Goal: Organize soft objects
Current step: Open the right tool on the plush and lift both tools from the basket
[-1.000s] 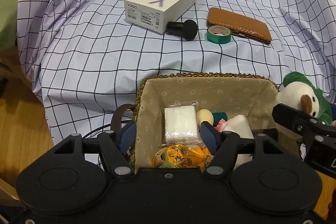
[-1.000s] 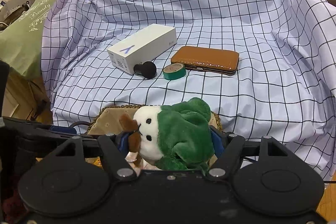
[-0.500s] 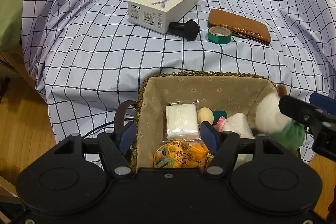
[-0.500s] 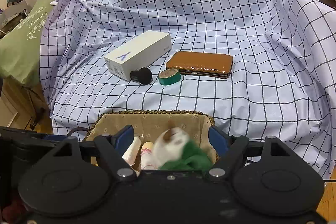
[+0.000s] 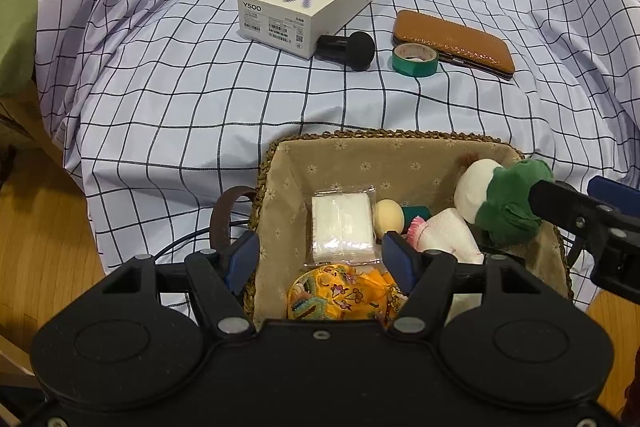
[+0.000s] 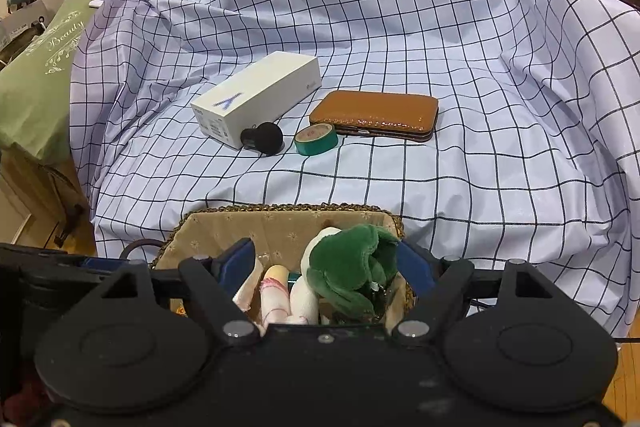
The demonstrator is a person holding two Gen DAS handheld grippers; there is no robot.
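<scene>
A lined wicker basket (image 5: 384, 135) stands at the near edge of the checked cloth. In it lie a wrapped tissue pack (image 5: 342, 227), a yellow embroidered pouch (image 5: 340, 297), a white cloth roll (image 5: 448, 235) and a cream ball (image 5: 388, 215). A green-and-white plush toy (image 5: 504, 203) leans against the basket's right wall. My right gripper (image 6: 326, 259) hangs open over the basket, with the plush (image 6: 348, 267) loose between its jaws. My left gripper (image 5: 318, 257) is open and straddles the basket's left wall, one finger outside and one inside.
On the cloth behind the basket lie a white box (image 5: 308, 3), a black round-headed tool (image 5: 352, 49), a green tape roll (image 5: 414, 59) and a brown case (image 5: 454, 43). A green bag (image 6: 36, 79) stands at the left. Wooden floor (image 5: 36, 247) shows at the lower left.
My right gripper held the plush a second ago, then opened its jaws. The plush dropped into the basket's right side and came to rest. The left gripper stayed put.
</scene>
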